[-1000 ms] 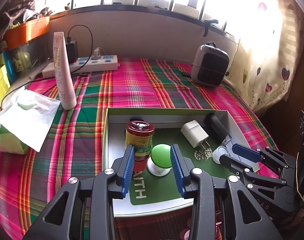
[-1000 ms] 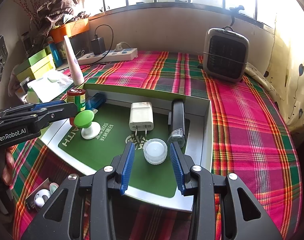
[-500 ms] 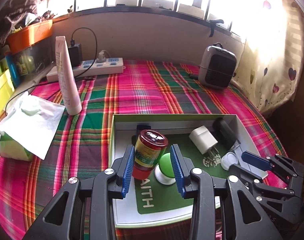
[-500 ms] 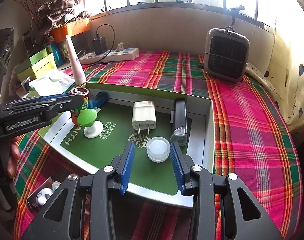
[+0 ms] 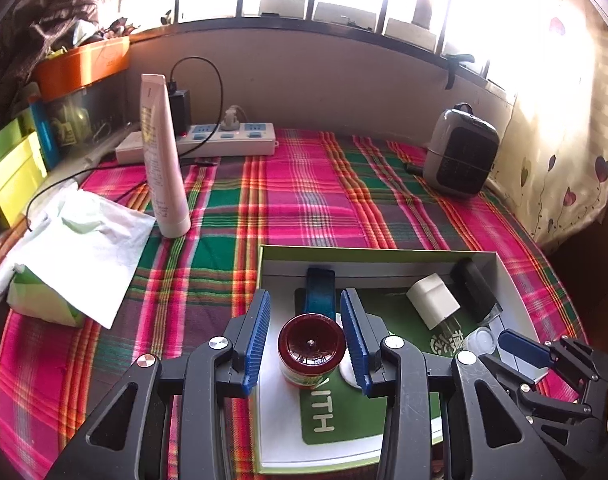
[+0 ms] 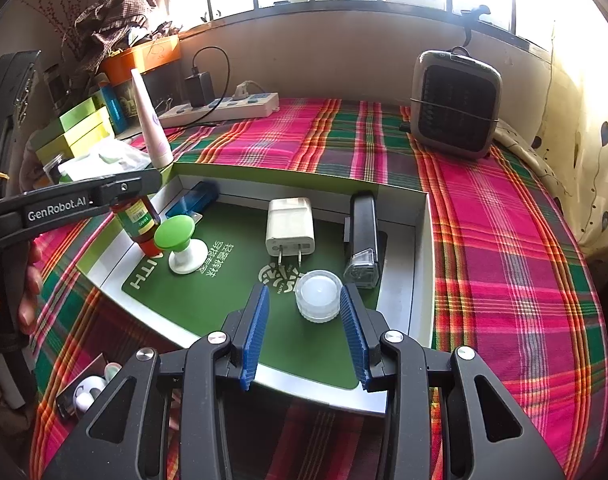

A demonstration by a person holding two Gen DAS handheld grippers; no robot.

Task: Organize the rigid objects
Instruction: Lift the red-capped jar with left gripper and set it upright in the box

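The small round jar with a dark red lid and a yellow-green label [image 5: 312, 354] stood low in the centre of the left wrist view, inside the shallow white box with a green rim [image 5: 384, 251], near its left wall. It looked rigid and squat, the lid glossy with a small dimple in the middle. The left gripper [image 5: 306, 338] bracketed it with jaws spread — the right blue pad close against the lid, a clear gap on the left — so no pinch had been made. By my reading, the step in hand was lining up on the jar; the next move called for closing squarely on it and lifting without knocking the green-capped white knob [image 6: 180, 242] just beside it.

Behind the jar lay a blue flat stick [image 5: 321, 292]. Toward the right of the box sat a white wall charger [image 6: 290, 227], a black oblong device [image 6: 362, 236] and a small translucent white cap [image 6: 318, 294]. The right gripper [image 6: 306, 336] stood over that cap at the lower centre of its own view, jaws open — nothing was gripped. Everything rested on a pink-and-green plaid cloth [image 5: 304, 196].
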